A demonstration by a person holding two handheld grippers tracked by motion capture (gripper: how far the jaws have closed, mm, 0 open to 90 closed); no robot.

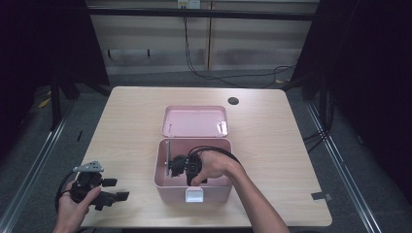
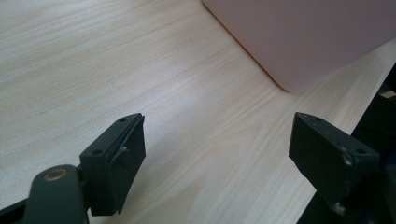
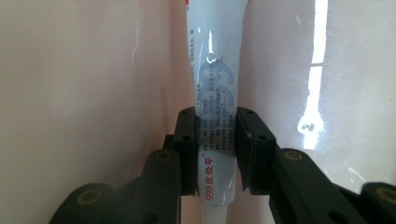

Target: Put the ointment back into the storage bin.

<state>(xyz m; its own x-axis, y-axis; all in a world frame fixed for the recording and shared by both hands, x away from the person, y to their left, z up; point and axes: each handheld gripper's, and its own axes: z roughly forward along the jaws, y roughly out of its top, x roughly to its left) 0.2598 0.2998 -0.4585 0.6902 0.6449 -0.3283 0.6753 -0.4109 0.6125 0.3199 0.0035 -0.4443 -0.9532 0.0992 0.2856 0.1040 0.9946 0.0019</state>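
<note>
Light wood-grain desk (image 1: 272, 131) with a dark round port (image 1: 233, 101) near its far edge; an open pink box (image 1: 165, 182) sits centrally on it.

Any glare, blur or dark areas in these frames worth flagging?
High view: dim, black surrounds, table evenly lit. Right gripper view: bright glare streaks on the pink box wall, tube print soft. Left gripper view: sharp wood grain, jaws slightly soft, box corner plain.

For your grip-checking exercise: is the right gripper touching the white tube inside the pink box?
Touching. The right gripper view shows the right gripper with both jaws pressed against the sides of the white tube.
</note>
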